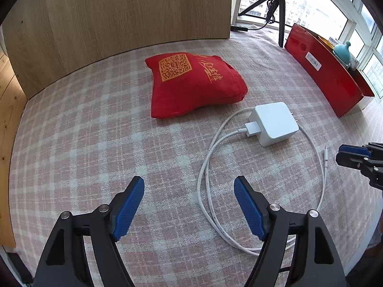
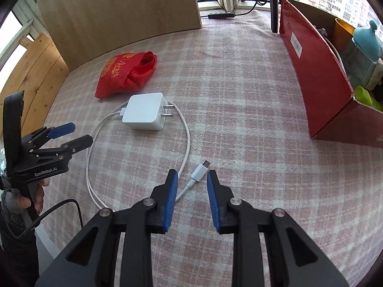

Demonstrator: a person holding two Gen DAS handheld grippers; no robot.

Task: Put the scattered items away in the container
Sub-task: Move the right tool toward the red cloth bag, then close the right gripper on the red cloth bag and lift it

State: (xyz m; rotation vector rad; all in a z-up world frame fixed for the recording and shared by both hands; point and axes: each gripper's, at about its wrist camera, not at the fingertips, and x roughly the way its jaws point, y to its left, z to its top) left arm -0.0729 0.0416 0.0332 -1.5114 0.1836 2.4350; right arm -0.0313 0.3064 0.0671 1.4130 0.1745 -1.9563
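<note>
My right gripper is spread, its plug lying between the pads. My left gripper is released, holding nothing. The charger and red bag lie on the blanket, box well apart.

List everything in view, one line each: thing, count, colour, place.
charger: one, white, on the checked cloth right of the bag, prongs out.
cable: one, white, looped around the charger, plugged into it; free plug lies between the right fingers.
cloth bag: one, red with orange print, near the wooden panel.
box: one, red, open, far right, already holding several items.
checked cloth: one, pink and white, under everything.
tripod: one, black, by the window.
left gripper: open, empty.
right gripper: open, straddling the cable end.
</note>
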